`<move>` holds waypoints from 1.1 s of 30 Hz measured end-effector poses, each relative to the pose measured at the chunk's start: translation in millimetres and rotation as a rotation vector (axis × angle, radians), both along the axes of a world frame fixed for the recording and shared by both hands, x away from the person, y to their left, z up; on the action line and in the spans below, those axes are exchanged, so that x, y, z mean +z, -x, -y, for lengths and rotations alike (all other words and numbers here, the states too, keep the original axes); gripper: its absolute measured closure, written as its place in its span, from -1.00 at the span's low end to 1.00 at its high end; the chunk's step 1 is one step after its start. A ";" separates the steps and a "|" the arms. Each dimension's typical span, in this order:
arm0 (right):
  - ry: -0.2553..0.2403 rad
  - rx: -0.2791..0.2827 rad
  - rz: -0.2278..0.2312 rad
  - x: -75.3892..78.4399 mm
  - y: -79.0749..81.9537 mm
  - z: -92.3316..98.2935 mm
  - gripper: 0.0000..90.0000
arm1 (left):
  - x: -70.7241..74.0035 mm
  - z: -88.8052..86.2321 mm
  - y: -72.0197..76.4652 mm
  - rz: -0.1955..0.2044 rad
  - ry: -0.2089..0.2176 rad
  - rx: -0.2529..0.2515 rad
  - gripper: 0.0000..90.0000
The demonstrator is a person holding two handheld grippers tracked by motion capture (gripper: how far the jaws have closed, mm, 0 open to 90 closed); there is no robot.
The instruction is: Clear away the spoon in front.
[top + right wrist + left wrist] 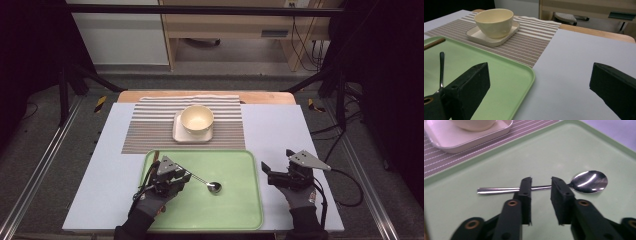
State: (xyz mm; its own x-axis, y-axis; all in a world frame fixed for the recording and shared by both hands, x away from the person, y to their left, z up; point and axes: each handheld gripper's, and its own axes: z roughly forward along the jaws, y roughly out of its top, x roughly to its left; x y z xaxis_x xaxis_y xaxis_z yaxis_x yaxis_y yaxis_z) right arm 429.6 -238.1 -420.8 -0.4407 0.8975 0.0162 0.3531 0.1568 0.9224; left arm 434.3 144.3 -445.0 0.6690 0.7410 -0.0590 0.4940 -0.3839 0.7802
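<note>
Left gripper view has your left gripper (541, 185) partly open, jaws straddling the spoon (584, 182) handle without pinching it. Spoon's mid-tray (250, 210), rims well off. Your right gripper (278, 171) hangs wide open over bare counter (280, 130).

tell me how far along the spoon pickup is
Done: the left gripper has reached the spoon on the green tray, with the handle between its jaws. In hand: pads not visibly pressing yet; spoon lies flat. Left: grip, lift, likely move toward the bowl. The right gripper is open over the table.
</note>
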 end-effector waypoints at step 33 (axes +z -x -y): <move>0.000 -0.004 0.002 0.9 0.7 1.0 -0.92 | -26.7 50.5 -4.1 -0.060 -0.120 -0.147 0.98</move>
State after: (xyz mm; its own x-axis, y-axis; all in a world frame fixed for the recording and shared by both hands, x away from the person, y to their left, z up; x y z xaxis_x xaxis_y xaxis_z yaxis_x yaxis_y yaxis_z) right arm 428.9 -239.1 -419.9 -0.4371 0.8993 0.0153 0.3517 0.1553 0.9231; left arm 438.4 93.8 -471.7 0.7686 0.6395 -0.0188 0.4696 -0.5440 0.6953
